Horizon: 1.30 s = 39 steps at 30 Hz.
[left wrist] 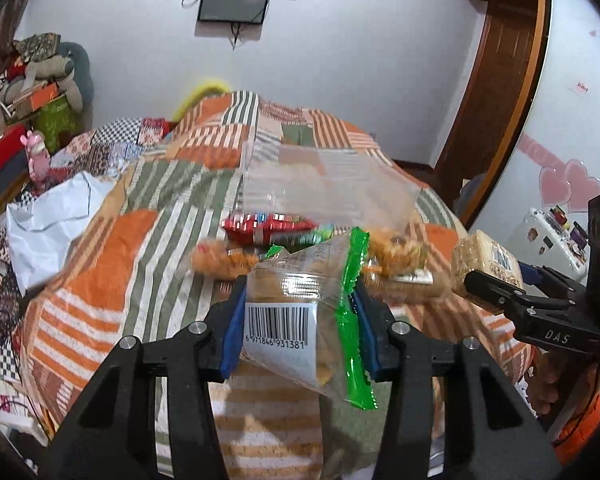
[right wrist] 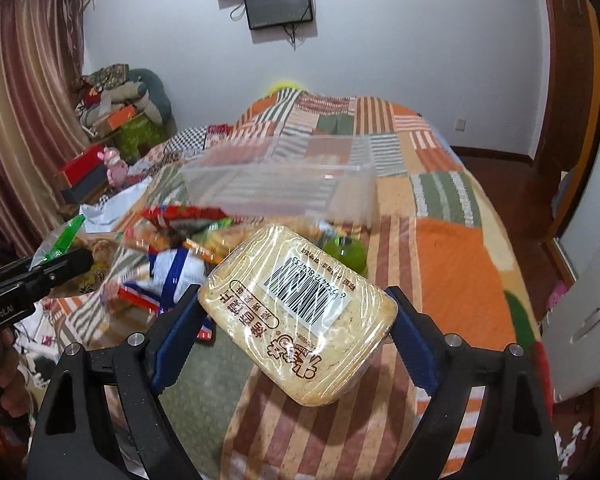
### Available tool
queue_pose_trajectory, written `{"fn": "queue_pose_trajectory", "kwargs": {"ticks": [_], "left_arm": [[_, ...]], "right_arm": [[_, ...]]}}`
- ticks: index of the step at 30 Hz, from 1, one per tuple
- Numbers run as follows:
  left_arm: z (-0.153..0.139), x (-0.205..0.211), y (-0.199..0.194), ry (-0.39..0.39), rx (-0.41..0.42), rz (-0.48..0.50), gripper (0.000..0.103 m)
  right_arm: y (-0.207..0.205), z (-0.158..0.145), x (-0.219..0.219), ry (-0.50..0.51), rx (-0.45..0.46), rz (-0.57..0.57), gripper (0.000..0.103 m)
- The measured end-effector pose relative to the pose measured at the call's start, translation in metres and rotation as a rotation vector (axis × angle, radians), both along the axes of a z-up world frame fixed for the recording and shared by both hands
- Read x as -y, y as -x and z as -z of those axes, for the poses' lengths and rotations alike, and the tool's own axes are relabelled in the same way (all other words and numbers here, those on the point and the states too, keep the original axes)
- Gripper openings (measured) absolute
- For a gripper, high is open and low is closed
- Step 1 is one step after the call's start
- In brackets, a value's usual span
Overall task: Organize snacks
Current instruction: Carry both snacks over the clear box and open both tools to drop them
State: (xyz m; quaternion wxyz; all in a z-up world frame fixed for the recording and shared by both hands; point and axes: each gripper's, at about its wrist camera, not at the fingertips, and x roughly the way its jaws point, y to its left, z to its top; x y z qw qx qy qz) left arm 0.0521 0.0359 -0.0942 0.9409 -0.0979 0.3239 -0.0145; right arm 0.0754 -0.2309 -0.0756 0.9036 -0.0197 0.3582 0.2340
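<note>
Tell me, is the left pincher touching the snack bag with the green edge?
Touching. The left wrist view shows the left gripper shut on the green-edged snack bag, with a blue pad pressed against each side of it.

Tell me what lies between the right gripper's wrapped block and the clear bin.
In the right wrist view, a green bottle and loose snack packets lie before the clear bin.

A pile of snacks (right wrist: 172, 248) lies on the bed (right wrist: 452, 264). A box (right wrist: 284, 188) sits on the bed just behind the pile. The left tool (left wrist: 300, 312) holds a snack bag (left wrist: 296, 312) above the bed. To its right, the right tool (right wrist: 298, 320) holds a wrapped block (right wrist: 300, 312).
</note>
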Motion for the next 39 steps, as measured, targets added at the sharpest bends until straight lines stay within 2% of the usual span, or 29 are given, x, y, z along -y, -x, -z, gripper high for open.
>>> {"fn": "queue_pose_trajectory", "kwargs": {"ticks": [11,20,29,39], "left_arm": [[-0.023,-0.004,-0.036,-0.013,0.061,0.009,0.047],[-0.037,-0.006,-0.080,-0.061,0.112,0.016,0.047],[-0.039,-0.004,-0.128,-0.101,0.134,0.032,0.047],[-0.028,-0.004,-0.181,-0.078,0.106,0.052,0.047]], "right_arm": [[-0.026,-0.023,-0.003,-0.019,0.087,0.028,0.087],[-0.054,-0.035,-0.014,-0.009,0.151,0.039,0.087],[-0.092,-0.034,-0.027,-0.017,0.156,0.038,0.087],[-0.125,-0.019,-0.036,0.026,0.117,0.014,0.087]]}}
